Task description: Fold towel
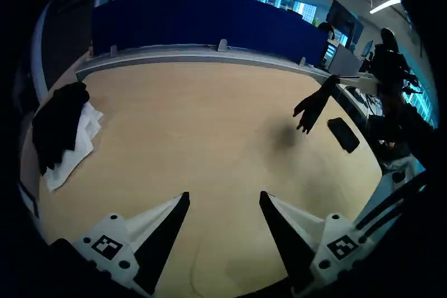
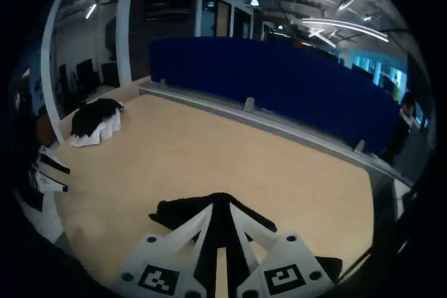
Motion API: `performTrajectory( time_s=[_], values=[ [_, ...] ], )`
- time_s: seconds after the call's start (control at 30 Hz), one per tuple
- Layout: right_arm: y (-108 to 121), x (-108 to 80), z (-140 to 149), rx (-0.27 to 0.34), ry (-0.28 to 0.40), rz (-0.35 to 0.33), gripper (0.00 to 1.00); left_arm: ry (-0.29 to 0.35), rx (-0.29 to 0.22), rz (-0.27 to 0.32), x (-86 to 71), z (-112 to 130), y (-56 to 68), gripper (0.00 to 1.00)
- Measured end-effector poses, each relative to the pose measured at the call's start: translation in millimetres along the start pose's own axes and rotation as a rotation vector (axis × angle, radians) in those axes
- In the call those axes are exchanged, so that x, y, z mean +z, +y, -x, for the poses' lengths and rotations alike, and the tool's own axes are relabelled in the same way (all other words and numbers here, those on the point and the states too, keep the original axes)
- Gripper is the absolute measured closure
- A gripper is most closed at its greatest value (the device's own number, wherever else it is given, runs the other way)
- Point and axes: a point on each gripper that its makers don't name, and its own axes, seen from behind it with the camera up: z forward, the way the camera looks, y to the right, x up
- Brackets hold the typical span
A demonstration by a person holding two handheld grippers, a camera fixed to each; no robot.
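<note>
Pale wooden worktop (image 1: 195,119), closed off along its far edge by a long blue screen (image 1: 207,24).

Facing the blue screen: left hand-held gripper (image 1: 223,197), fingers spread wide with nothing between them, hovering over bare wood. Probably free so as to catch a loose corner.

Right hand-held gripper (image 2: 220,211), fingers drawn narrow and pinched on a black towel (image 2: 179,211). Likely raised by one edge to let the cloth hang straight before spreading it for the fold.

From the left gripper view: black towel dangling in the air, well short of the blue screen and toward its right end, clear of the wood, with a soft shadow (image 1: 285,136) beneath. Near it, a dark flat object (image 1: 343,135) lying on the wood.

From the right gripper view: the pinch itself up close, cloth bunched around the fingertips, height above the wood hard to judge.

In both: a heap of black and white cloth (image 1: 61,130) off the blue screen's left end, seemingly set aside.
</note>
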Motion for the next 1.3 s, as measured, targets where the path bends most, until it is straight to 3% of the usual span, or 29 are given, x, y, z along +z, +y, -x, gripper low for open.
performTrajectory(
  time_s=[0.37, 0.67, 0.87, 1.07, 1.3],
  values=[
    [108, -25.2, 27, 0.019, -0.038, 0.096, 0.94, -0.018, 0.011, -0.002, 7.9, -4, 19.3, 0.07],
    [172, -29.0, 47, 0.025, -0.079, 0.140, 0.94, -0.029, 0.023, -0.005, 14.9, -9, 34.5, 0.07],
    [195, -26.1, 54, 0.038, -0.089, 0.149, 0.94, -0.034, 0.029, -0.010, 17.3, -11, 42.0, 0.07],
    [205, -22.6, 66, 0.050, -0.108, 0.145, 0.94, -0.041, 0.036, -0.012, 19.4, -10, 49.4, 0.07],
    [214, -32.2, 85, 0.066, -0.125, 0.151, 0.94, -0.046, 0.045, -0.007, 20.8, -12, 56.1, 0.07]
  ],
)
